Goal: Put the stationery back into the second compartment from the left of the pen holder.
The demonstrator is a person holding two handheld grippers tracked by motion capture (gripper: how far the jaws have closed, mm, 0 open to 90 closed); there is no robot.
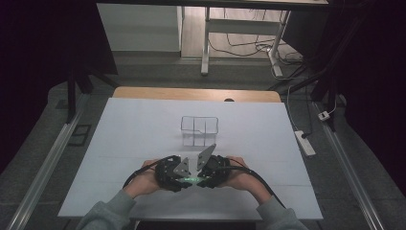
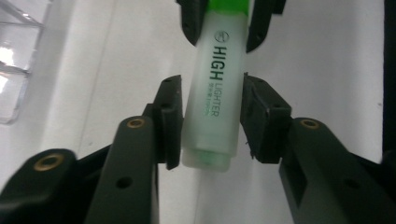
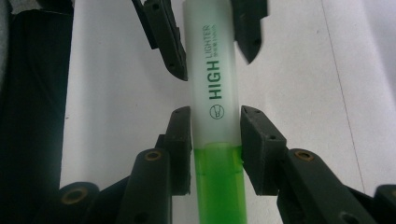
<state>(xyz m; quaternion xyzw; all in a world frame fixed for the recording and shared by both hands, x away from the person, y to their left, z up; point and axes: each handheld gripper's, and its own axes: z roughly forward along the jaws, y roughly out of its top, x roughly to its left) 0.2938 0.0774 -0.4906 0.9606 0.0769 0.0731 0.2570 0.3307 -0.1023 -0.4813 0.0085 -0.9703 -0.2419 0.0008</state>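
The left tongs (image 1: 178, 173) and the right tongs (image 1: 207, 171) are meeting nose to nose near the front middle of the white counter (image 1: 119, 143), each held in one of the person's hands, grey sleeves (image 1: 103, 215) coming in from the bottom edge. Between them a highlighter (image 1: 191, 179) is showing as a small green glint in the high view.

In the left gripper view, the left tongs (image 2: 212, 119) are clamping the pale barrel of the highlighter (image 2: 212, 93) near its flat end, both pads pressing against its sides. The printed word HIGH LIGHTER is running along the barrel. Farther up the pen, the other tongs (image 2: 224, 23) are gripping it by the green part.

In the right gripper view, the right tongs (image 3: 215, 140) are closing on the highlighter (image 3: 212, 79) right where the pale barrel is meeting the bright green cap section, pads touching both sides. The left tongs (image 3: 210, 32) are holding the barrel farther along.

Behind the tongs, toward the counter's middle, a clear box (image 1: 199, 130) with dividers is standing upright, well apart from the pen. Its corner (image 2: 18, 60) is showing at the left edge of the left gripper view.
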